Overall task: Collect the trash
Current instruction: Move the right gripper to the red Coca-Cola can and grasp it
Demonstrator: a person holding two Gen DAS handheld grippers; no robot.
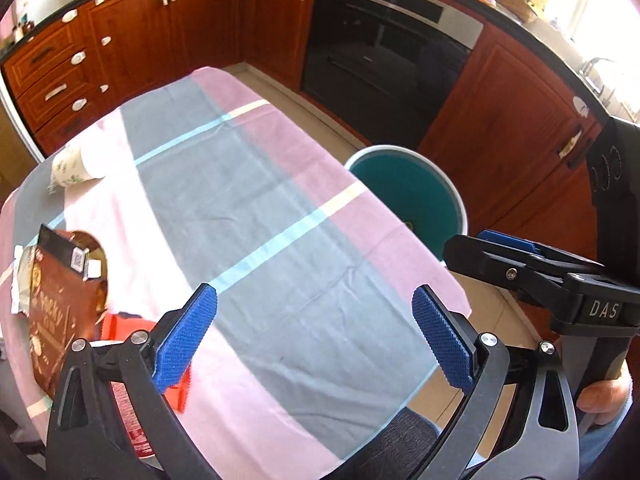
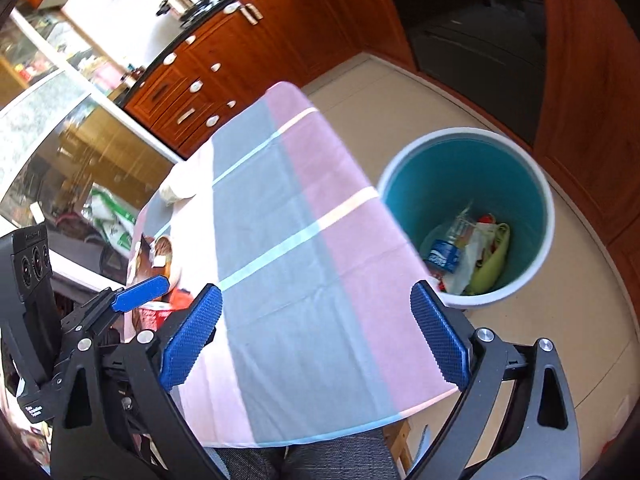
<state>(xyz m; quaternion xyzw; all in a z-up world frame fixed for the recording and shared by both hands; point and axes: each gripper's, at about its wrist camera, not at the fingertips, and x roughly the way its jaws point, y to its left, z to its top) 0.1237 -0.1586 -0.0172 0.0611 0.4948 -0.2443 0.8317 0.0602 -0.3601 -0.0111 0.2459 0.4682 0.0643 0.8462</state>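
Observation:
My left gripper hangs open over the striped tablecloth with nothing between its blue pads. To its left lie a brown snack box, a red wrapper, a white wrapper and, farther back, a tipped paper cup. My right gripper is open and empty too, above the table's near right corner. On the floor right of the table stands a white bin with a teal inside, holding a plastic bottle and other scraps. The right gripper shows at the left view's right edge.
Red-brown kitchen cabinets and a black oven ring the beige tile floor. A glass-fronted cabinet stands left of the table. A person's lap in grey trousers sits at the table's near edge.

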